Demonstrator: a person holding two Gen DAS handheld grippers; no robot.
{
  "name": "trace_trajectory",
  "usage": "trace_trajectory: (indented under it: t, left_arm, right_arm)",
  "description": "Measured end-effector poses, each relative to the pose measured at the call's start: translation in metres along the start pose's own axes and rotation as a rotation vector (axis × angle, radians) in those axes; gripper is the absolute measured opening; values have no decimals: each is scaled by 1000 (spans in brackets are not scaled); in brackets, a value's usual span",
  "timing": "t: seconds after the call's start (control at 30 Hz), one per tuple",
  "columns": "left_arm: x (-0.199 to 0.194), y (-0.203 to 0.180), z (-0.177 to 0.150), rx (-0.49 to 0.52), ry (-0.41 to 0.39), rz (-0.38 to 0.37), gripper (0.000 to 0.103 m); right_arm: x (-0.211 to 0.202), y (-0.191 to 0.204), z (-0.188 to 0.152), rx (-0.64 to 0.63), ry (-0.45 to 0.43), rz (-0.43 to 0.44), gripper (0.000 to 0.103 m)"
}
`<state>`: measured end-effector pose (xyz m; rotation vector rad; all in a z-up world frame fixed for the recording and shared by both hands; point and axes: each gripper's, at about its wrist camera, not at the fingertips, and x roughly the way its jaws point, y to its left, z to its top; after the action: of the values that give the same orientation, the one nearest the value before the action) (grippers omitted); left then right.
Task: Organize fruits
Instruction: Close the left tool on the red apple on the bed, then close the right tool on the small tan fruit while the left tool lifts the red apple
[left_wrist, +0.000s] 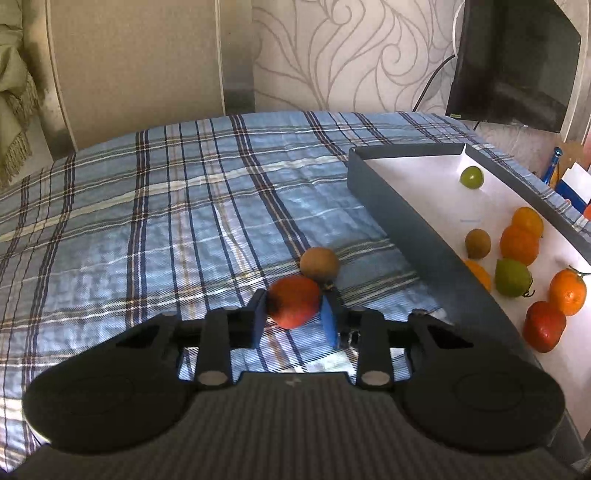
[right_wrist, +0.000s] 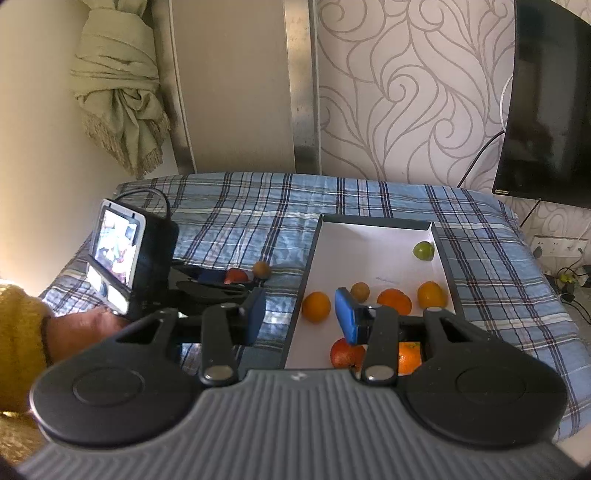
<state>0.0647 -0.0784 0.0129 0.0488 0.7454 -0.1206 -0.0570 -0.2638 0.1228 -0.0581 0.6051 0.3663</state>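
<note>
red fruit (left_wrist: 293, 301) sits between the left gripper's (left_wrist: 295, 317) blue pads, jaws narrowed and pressing its sides, on the plaid cloth (left_wrist: 147, 221); a brown fruit (left_wrist: 319, 264) touches it at 1 o'clock, the box (left_wrist: 406, 229) lies at 2 o'clock.

right gripper (right_wrist: 301, 314) hangs part open and empty over the box wall (right_wrist: 301, 295), red fruit (right_wrist: 236, 276) at 10 o'clock.

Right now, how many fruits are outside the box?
2. A red fruit sits gripped in the left gripper. A brown fruit lies on the cloth just beyond, touching it. The gripper bodies may hide others.
</note>
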Motion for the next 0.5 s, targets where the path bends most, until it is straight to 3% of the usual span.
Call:
trace_trajectory:
  t: [0.5]
  left_arm:
    - [-55,34,-17,-38,-27,-11,35]
  right_arm:
    - [78,31,19,-4,81,51,44]
